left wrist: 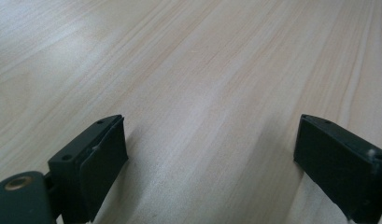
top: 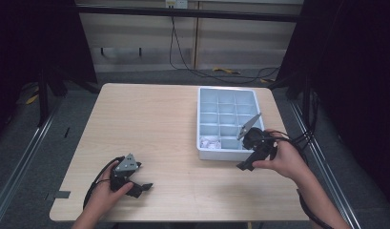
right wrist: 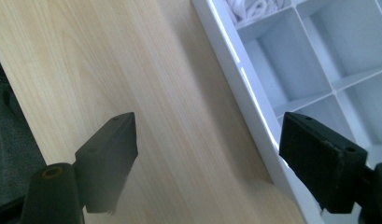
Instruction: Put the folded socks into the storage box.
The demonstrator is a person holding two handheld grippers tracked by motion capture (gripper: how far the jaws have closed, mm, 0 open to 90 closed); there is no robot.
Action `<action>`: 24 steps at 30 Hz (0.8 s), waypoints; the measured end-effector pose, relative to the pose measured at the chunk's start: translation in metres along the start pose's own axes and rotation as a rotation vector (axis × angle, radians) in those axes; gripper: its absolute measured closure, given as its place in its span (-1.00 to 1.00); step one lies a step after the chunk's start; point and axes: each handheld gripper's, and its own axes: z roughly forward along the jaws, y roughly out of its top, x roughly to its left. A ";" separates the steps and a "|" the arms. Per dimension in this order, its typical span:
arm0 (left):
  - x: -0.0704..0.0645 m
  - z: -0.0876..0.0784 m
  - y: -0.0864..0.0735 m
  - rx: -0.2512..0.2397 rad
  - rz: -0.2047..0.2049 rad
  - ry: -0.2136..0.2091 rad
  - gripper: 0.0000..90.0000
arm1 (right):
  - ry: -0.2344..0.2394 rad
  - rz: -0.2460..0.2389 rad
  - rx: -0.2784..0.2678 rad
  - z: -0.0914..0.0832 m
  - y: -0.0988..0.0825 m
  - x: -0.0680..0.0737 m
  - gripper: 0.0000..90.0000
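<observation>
1. A rectangular light wooden counter with rounded corners stands on a grey floor, seen from above.
2. A pale blue plastic tray divided into a grid of small square compartments sits on the counter's far right part. All other places here are given relative to this tray.
3. A small bundle of white material lies in the tray's near left corner compartment. The other compartments in sight look bare.
4. The person's right hand holds the right tool at the tray's near right corner, just beside its front wall.
5. In the right gripper view, the right tool has its two black jaws wide apart with nothing between them. One jaw hangs over bare wood outside the tray; the other sits over the tray's white rim and a bare compartment. The white bundle shows at the top edge of this view.
6. The person's left hand holds the left tool well apart from the tray, to its left and nearer the person, close to the counter's near edge. A grey three-cornered plate tops it.
7. In the left gripper view, the left tool has its black jaws wide apart, low over bare wood grain, gripping nothing.
</observation>
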 end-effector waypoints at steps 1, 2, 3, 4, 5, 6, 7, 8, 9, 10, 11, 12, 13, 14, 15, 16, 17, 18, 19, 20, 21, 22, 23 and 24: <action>0.000 0.000 0.000 0.000 0.000 0.000 -0.80 | 0.001 -0.002 -0.007 0.000 -0.002 0.000 -0.58; 0.000 0.000 0.000 0.000 0.000 0.000 -0.80 | 0.005 0.002 -0.009 0.001 -0.005 0.000 -0.58; 0.000 0.000 0.000 0.004 0.005 0.000 -0.80 | 0.005 0.004 -0.011 0.001 -0.008 0.001 -0.57; 0.000 0.000 0.000 0.000 0.000 0.000 -0.80 | 0.002 0.004 -0.015 0.001 -0.010 0.001 -0.57; 0.000 0.000 0.000 0.001 0.000 0.000 -0.80 | 0.005 0.012 -0.010 0.002 -0.013 0.001 -0.58; 0.000 0.000 0.000 0.005 0.005 0.000 -0.80 | 0.007 0.013 -0.012 0.003 -0.016 0.001 -0.57; 0.000 0.000 0.000 0.001 0.000 0.000 -0.80 | 0.008 0.017 -0.014 0.003 -0.018 0.001 -0.58; 0.000 0.000 0.000 0.000 -0.001 0.001 -0.80 | 0.010 0.024 -0.017 0.004 -0.020 0.001 -0.58; 0.000 0.000 0.000 0.004 0.004 0.000 -0.80 | 0.013 0.024 -0.024 0.004 -0.023 0.001 -0.58; 0.000 0.000 0.000 0.004 0.004 0.000 -0.80 | 0.013 0.024 -0.024 0.004 -0.023 0.001 -0.58; 0.000 0.000 0.000 0.004 0.005 0.000 -0.80 | 0.008 0.030 -0.032 0.004 -0.028 0.001 -0.57; 0.000 0.000 0.000 0.004 0.005 0.000 -0.80 | 0.008 0.030 -0.032 0.004 -0.028 0.001 -0.57; 0.000 0.000 0.000 0.005 0.004 0.000 -0.80 | 0.011 0.033 -0.045 0.005 -0.034 0.001 -0.58; 0.000 0.000 0.000 0.004 0.005 0.000 -0.80 | 0.011 0.042 -0.050 0.005 -0.036 0.001 -0.58; 0.000 0.000 0.000 0.000 0.000 0.001 -0.80 | 0.013 0.042 -0.054 0.005 -0.039 0.001 -0.58; 0.000 0.000 0.000 0.000 0.000 0.001 -0.80 | 0.013 0.042 -0.054 0.005 -0.039 0.001 -0.58; 0.000 0.000 0.000 0.000 -0.001 0.001 -0.80 | 0.015 0.047 -0.054 0.005 -0.042 0.001 -0.58; 0.000 0.000 0.000 0.000 0.000 0.001 -0.80 | 0.011 0.049 -0.056 0.007 -0.047 0.001 -0.58; 0.000 0.000 0.000 0.001 0.000 0.001 -0.80 | 0.011 0.045 -0.056 0.007 -0.049 0.001 -0.58; 0.000 0.000 0.000 0.001 0.000 0.001 -0.80 | 0.011 0.045 -0.056 0.007 -0.049 0.001 -0.58; 0.000 0.000 0.000 0.004 0.004 0.000 -0.80 | 0.013 0.054 -0.065 0.008 -0.053 0.001 -0.58; 0.000 0.000 0.000 0.004 0.004 0.000 -0.80 | 0.013 0.054 -0.065 0.008 -0.053 0.001 -0.58; 0.000 0.000 0.000 0.004 0.004 0.000 -0.80 | 0.011 0.055 -0.066 0.008 -0.057 0.001 -0.58; 0.000 0.000 0.000 0.005 0.005 0.000 -0.80 | 0.014 0.063 -0.072 0.008 -0.059 0.001 -0.58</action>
